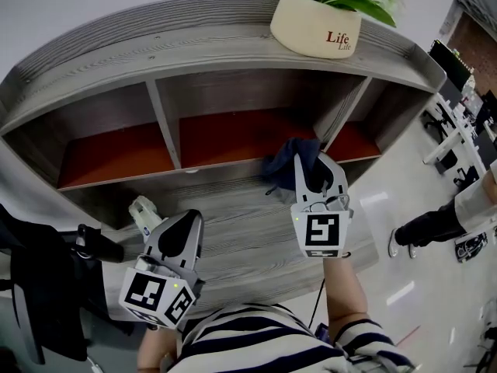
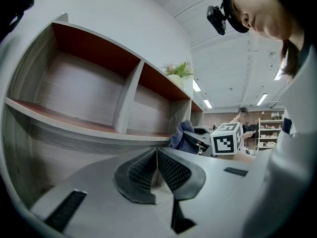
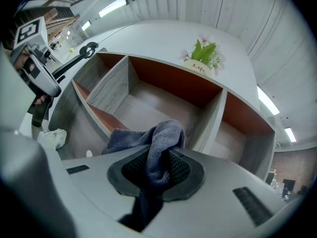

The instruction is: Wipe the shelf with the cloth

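A dark blue cloth (image 1: 289, 162) is pinched in my right gripper (image 1: 314, 162), which is shut on it in front of the middle compartment of the grey wooden shelf (image 1: 233, 196). In the right gripper view the cloth (image 3: 157, 148) bunches up between the jaws and drapes left toward the shelf board (image 3: 101, 120). My left gripper (image 1: 180, 231) hovers lower left, away from the shelf front, jaws shut with nothing between them (image 2: 156, 167). From the left gripper view the cloth (image 2: 184, 135) and the right gripper's marker cube (image 2: 227, 139) show to the right.
A cream plant pot (image 1: 316, 23) stands on the shelf top. The compartments have red-brown backs (image 1: 233, 134) and grey dividers (image 1: 165, 127). A crumpled white object (image 1: 144, 212) lies at the left of the lower ledge. A person's leg (image 1: 431, 224) stands on the floor at right.
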`<state>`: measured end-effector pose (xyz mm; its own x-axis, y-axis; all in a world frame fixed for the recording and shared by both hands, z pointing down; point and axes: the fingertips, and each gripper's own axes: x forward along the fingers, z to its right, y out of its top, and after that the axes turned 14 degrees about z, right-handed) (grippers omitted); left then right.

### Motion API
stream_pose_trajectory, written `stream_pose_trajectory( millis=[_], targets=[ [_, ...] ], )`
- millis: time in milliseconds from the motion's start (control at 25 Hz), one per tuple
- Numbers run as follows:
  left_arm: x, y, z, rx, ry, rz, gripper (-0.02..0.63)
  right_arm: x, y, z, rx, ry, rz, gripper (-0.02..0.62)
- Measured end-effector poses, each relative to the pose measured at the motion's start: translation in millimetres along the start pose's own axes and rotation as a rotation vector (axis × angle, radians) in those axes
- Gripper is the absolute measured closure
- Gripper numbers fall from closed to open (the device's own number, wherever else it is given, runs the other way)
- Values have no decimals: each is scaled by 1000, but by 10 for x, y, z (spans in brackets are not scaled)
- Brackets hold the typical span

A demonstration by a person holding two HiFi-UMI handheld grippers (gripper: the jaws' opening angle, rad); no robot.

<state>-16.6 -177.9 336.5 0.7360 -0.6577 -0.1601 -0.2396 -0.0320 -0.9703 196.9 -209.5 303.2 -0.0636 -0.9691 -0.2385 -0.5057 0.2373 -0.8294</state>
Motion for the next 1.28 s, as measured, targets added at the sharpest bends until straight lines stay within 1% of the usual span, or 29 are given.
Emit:
stream_pose_trajectory(
  millis=[320,480,720,880,1040,1280],
  targets=[
    [-17,18,-10,7,7,3,584,-131,-226,438,5,-117,-55,529],
    [-22,17,-1,8,9,2,583,-152,-277,525,23,-140,-63,529],
    [-39,25,7,11,15,5,583,-130,-219,466,22,-123,-52,529],
    [-67,32,-9,12,23,6,584,-131,-92,402,26,-99,-29,529],
    [-102,34,-29,14,36,6,584,-97,171,317,75,-57,35,529],
    [-173,81,-83,24,57,17,584,11,654,236,131,12,178,529]
  ],
)
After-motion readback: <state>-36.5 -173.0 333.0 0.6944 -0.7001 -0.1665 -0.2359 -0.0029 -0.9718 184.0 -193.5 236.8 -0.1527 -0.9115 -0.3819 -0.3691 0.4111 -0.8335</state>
